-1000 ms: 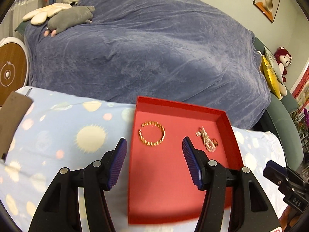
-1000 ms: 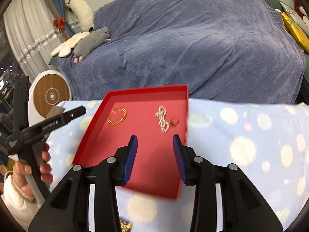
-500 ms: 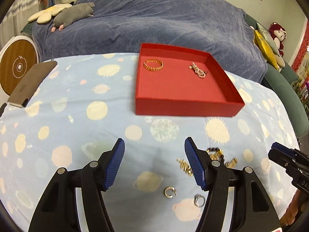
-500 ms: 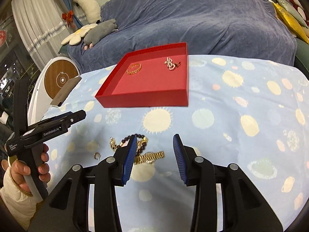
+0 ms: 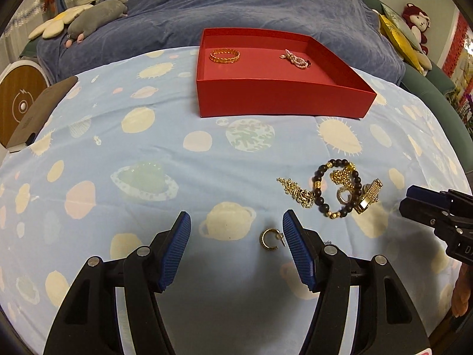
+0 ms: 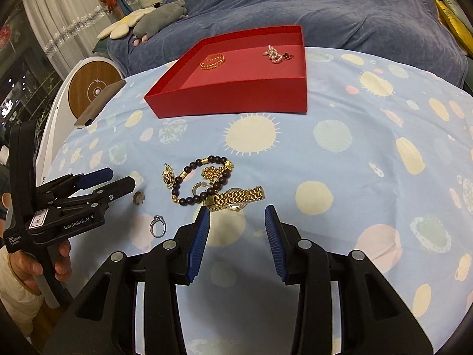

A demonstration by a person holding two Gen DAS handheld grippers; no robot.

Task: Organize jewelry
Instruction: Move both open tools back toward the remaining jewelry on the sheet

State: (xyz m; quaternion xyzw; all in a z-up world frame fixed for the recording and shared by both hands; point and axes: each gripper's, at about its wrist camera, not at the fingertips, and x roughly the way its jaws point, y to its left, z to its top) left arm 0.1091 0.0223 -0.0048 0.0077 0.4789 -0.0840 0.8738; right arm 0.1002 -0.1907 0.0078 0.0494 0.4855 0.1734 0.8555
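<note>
Near the tray, holding bangle and pearls: loose pile, earring, ring. We hold left gripper and right gripper open, empty. Next, we judge: closing on the earring.

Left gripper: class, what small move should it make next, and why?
Probably ease the open left gripper slightly right and down to straddle the gold hoop earring, which lies loose on the cloth beside its right finger, outside the red tray.
</note>
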